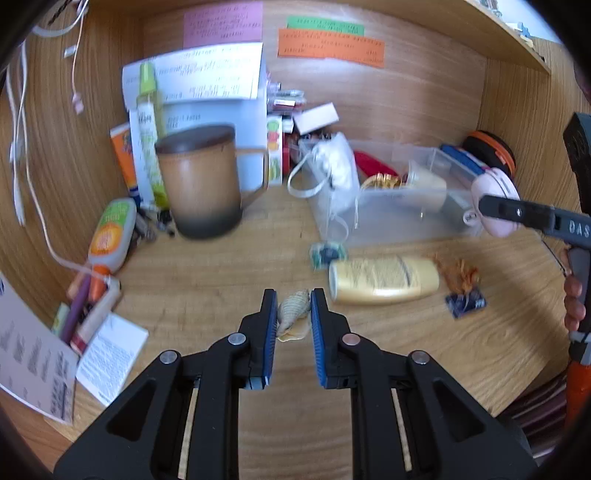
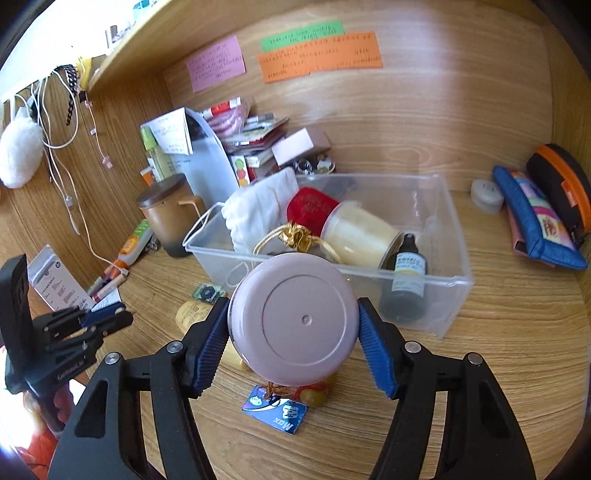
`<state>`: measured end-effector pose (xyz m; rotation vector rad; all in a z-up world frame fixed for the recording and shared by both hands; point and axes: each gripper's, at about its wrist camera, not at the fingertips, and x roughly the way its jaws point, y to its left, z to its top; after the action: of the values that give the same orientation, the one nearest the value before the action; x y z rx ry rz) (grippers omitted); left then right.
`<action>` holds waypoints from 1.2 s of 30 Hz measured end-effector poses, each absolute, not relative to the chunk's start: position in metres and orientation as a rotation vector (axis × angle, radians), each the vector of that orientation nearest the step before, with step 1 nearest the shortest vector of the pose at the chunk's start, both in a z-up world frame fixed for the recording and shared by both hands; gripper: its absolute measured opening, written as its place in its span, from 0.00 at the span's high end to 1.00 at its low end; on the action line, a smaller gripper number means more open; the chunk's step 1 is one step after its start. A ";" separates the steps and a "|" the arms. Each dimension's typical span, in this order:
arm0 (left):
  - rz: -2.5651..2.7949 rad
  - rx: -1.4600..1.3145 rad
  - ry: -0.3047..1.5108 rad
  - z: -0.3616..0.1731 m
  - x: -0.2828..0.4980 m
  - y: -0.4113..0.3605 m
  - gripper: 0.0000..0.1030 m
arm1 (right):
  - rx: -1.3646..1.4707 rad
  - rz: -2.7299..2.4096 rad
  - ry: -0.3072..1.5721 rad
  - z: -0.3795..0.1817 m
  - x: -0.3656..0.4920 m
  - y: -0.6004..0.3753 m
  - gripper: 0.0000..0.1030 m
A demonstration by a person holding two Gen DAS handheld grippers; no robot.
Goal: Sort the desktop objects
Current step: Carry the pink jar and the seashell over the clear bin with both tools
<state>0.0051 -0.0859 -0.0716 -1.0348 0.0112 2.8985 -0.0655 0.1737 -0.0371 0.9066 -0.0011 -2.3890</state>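
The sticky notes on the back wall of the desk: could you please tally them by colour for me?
Pink note: 1
Green note: 1
Orange note: 1
Total: 3

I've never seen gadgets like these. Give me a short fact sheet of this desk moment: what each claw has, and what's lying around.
left gripper: fingers either side of a pale seashell lying on the desk, contact unclear
right gripper: clamped on a round pink case, held above the desk
clear plastic bin: holds a white cloth pouch, a cream jar on its side, a dark spray bottle
gold bottle: lying on the desk in front of the bin
brown lidded mug: upright, left of the bin
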 end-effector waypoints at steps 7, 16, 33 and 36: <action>2.904 -0.942 -0.002 -0.042 -0.015 -0.077 0.84 | 0.845 -2.409 -0.016 -0.018 -0.067 0.189 0.39; 2.868 -0.867 0.031 -0.013 -0.046 -0.054 0.84 | 0.803 -2.436 -0.036 -0.003 -0.080 0.205 0.39; 2.750 -0.900 0.048 -0.001 -0.121 -0.023 0.84 | 0.788 -2.483 0.006 0.018 -0.144 0.214 0.39; 2.734 -0.927 0.055 -0.007 -0.134 -0.017 0.84 | 0.809 -2.483 0.021 0.015 -0.157 0.211 0.39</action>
<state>-0.1337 -0.0174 -0.0068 -0.9268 0.0555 2.7345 -0.1573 0.2110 0.0145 0.8089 0.0207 -2.4830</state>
